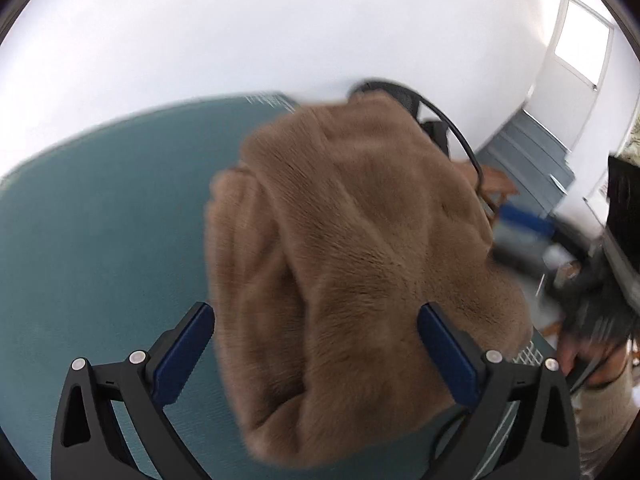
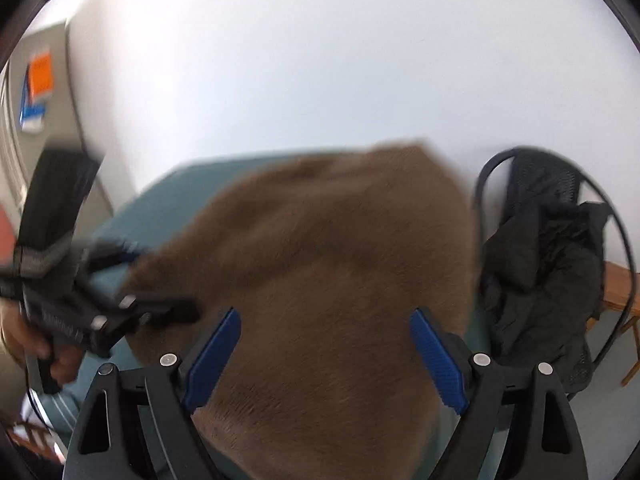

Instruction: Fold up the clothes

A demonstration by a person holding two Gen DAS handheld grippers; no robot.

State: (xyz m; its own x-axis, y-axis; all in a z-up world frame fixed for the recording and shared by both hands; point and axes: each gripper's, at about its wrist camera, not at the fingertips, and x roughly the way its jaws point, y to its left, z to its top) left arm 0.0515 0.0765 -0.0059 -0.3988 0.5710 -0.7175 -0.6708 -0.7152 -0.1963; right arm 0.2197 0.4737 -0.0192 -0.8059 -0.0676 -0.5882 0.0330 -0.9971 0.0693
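A: Left hand-held gripper [image 1: 316, 354]: blue-padded jaws spread wide, nothing pinched. The brown fleecy plush garment [image 1: 360, 264] lies bunched ahead of it and between the fingers, on the teal cloth-covered tabletop [image 1: 100, 240]; pads look clear of the pile.

B: Agreed. To its right, a hand [image 1: 580, 352] grips the other tool, blurred.

A: Right hand-held gripper [image 2: 324, 356]: jaws wide as well, empty. The same brown garment fills the space ahead of and under the fingers, flatter from this side. Contact with the pads: cannot tell.

B: Left of it, the left tool's black frame sits at the garment's edge. Right of it, a black mesh chair [image 2: 560, 184] carries a crumpled black jacket [image 2: 544, 264], beside the tabletop.
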